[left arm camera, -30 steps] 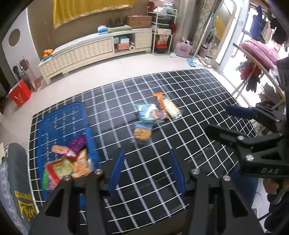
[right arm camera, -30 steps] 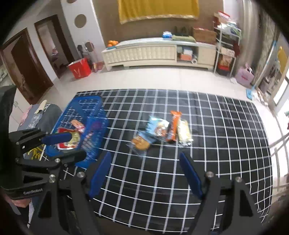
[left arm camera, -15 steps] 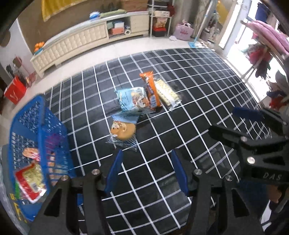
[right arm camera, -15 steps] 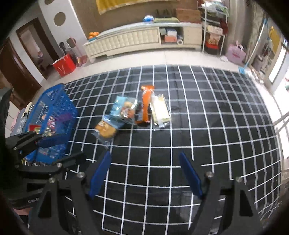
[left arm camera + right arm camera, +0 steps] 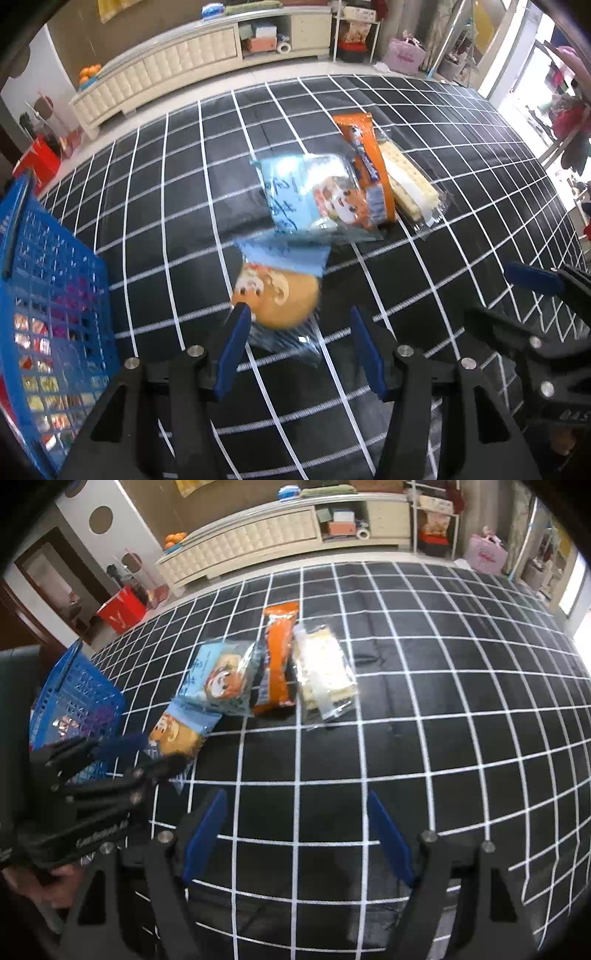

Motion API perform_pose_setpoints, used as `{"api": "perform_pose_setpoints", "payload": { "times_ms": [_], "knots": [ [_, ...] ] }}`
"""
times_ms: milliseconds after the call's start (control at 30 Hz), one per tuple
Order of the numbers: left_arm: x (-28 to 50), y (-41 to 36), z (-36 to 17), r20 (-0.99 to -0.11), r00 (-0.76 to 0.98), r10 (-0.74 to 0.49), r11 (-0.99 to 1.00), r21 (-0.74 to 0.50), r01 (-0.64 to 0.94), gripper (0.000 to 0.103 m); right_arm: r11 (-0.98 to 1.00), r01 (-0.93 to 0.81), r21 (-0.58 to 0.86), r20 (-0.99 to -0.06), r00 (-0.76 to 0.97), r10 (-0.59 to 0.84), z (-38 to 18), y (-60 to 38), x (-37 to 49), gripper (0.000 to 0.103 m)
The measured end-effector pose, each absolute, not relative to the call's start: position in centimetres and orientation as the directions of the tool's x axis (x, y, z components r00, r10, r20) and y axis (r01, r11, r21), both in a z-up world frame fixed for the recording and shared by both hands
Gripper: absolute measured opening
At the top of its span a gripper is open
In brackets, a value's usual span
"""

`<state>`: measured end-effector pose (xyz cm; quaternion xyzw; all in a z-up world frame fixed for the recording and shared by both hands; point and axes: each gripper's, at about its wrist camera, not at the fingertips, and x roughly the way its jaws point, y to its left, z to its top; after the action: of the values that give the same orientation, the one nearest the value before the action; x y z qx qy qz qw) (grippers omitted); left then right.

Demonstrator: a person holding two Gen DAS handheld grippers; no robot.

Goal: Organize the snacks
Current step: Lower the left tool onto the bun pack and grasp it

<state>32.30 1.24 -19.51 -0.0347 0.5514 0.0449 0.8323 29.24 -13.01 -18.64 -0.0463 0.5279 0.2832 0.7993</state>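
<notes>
The left gripper (image 5: 297,345) has its jaws partly open and empty, the bun packet (image 5: 279,299) lying just beyond them on the black grid mat (image 5: 424,295). The right gripper (image 5: 295,834) hangs with jaws wide apart and empty over bare mat, well short of the 3 other snack packs: blue packet (image 5: 221,679), orange packet (image 5: 277,661), cracker packet (image 5: 325,672). The blue basket (image 5: 48,295) is cut off at the left edge, its contents blurred behind the mesh.
</notes>
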Motion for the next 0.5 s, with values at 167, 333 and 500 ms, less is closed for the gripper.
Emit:
{"api": "perform_pose_setpoints", "payload": {
  "times_ms": [167, 333, 500],
  "knots": [
    [33.7, 1.0, -20.8, -0.929, 0.370, 0.024, 0.998, 0.004, -0.056, 0.053, 0.829, -0.520, 0.207, -0.866, 0.297, 0.402, -18.7, -13.1, 29.2, 0.082],
    [35.0, 1.2, -21.4, -0.924, 0.373, 0.085, 0.996, 0.076, -0.039, 0.053, 0.828, -0.502, 0.249, -0.857, 0.284, 0.429, -18.6, -13.9, 29.4, 0.082],
    [36.0, 1.5, -22.3, -0.940, 0.323, 0.109, 0.994, 0.108, -0.020, 0.057, 0.825, -0.507, 0.250, -0.842, 0.307, 0.444, -18.0, -14.4, 29.2, 0.082]
  ]
}}
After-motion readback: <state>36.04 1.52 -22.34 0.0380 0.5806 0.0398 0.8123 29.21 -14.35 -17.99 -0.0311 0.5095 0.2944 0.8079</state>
